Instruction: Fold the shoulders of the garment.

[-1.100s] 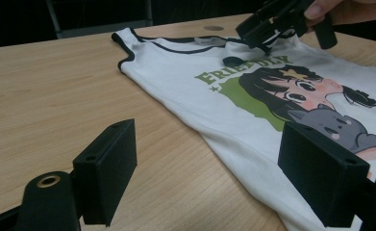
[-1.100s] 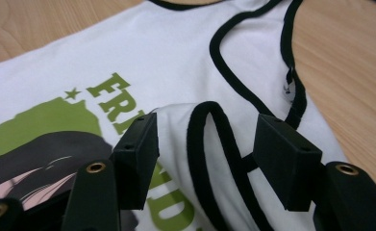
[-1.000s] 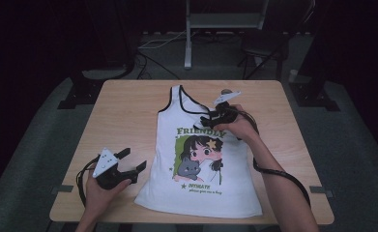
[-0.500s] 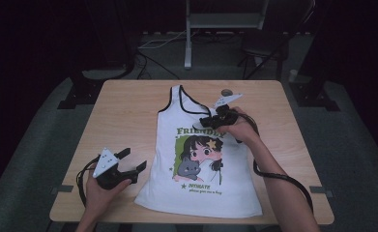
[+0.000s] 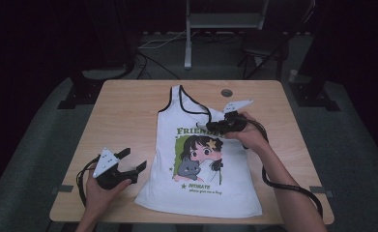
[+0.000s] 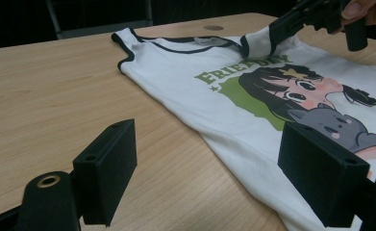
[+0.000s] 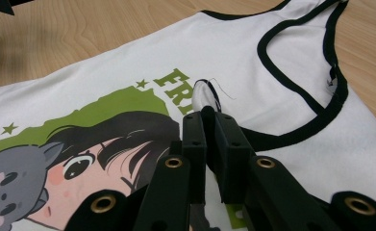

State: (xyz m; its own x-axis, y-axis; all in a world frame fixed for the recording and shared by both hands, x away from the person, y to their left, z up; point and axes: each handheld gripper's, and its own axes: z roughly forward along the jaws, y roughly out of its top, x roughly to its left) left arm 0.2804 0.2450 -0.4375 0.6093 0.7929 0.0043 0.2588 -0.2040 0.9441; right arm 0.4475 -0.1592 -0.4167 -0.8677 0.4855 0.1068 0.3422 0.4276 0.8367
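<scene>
Your white tank top [image 5: 196, 164] lies flat on the wooden table [image 5: 123, 121], printed side up, its hem toward your edge of the table and its straps pointing away from you. Your right gripper [image 5: 214, 126] sits over the top's chest area, just above the green lettering; its jaws have just been closing and now stand pressed together on a fold of the black-edged strap fabric [image 7: 202, 94], which pokes out beyond the pads in the right gripper view. From the left gripper view you can see that pinched bit of the tank top raised a little off the rest of the cloth, under the right gripper [image 6: 278, 30]. Your left gripper [image 5: 128, 166] rests on bare table just beside the top's left side near the hem, its jaws spread wide with nothing between them
</scene>
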